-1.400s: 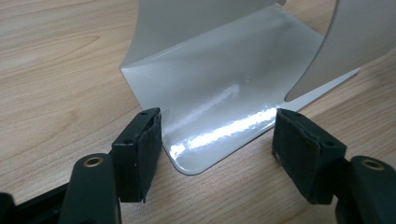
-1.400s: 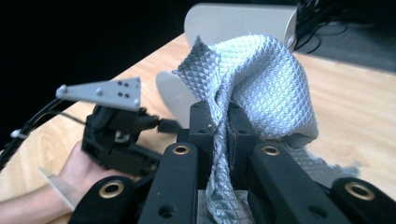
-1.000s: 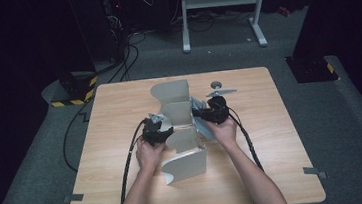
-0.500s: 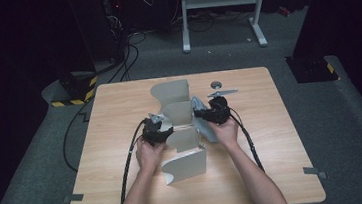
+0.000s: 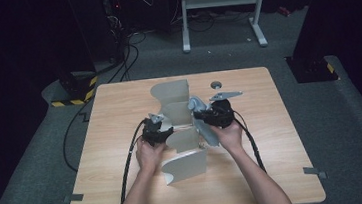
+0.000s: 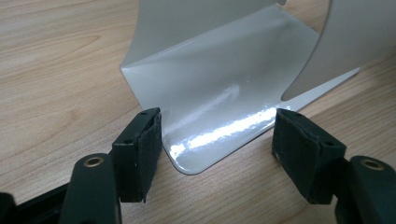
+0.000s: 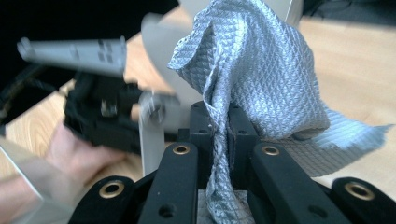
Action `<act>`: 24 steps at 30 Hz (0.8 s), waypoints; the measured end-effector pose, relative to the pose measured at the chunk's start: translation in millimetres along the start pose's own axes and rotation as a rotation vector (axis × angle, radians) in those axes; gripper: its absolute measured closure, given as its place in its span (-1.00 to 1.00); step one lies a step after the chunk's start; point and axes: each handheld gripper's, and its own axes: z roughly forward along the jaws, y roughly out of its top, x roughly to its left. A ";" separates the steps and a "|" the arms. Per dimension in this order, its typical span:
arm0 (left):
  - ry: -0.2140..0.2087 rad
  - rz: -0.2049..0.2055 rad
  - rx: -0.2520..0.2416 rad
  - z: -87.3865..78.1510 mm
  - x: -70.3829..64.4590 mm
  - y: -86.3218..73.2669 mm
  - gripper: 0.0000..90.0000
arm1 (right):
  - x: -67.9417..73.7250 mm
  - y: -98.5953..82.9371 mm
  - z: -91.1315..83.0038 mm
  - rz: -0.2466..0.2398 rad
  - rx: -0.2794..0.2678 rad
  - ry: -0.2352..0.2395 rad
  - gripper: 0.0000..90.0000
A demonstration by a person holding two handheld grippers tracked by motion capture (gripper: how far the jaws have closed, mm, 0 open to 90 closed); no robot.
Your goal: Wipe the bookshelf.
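Observation:
Several pale grey metal bookends (image 5: 187, 164) stand in a row on the wooden table (image 5: 115, 113). My left gripper (image 5: 167, 129) is low at the middle one, its jaws open. Up close, the left gripper (image 6: 217, 135) straddles the rounded corner of a bookend's flat glossy base (image 6: 219, 107), with neither pad touching it. My right gripper (image 5: 199, 115) is just right of the row, shut on a grey-blue waffle-weave cloth (image 5: 206, 132). In its own view the right gripper (image 7: 219, 126) pinches the cloth (image 7: 261, 70), which bunches above the jaws. Beyond it are a hand and the left gripper (image 7: 100, 112).
A small round grey disc (image 5: 216, 84) lies on the table behind the right gripper. Black cables (image 5: 129, 162) trail from both grippers toward the near edge. Bare wood lies on the table's left and right sides. Dark floor, a stand's legs (image 5: 220, 8) and more cables lie beyond.
Hardly anything: the right gripper with the cloth has shifted very slightly, and the left gripper holds its place at the bookend.

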 end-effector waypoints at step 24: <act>0.000 0.002 0.002 -0.1 0.1 0.0 -0.25 | 1.7 -12.9 -7.5 0.017 -0.007 0.026 0.88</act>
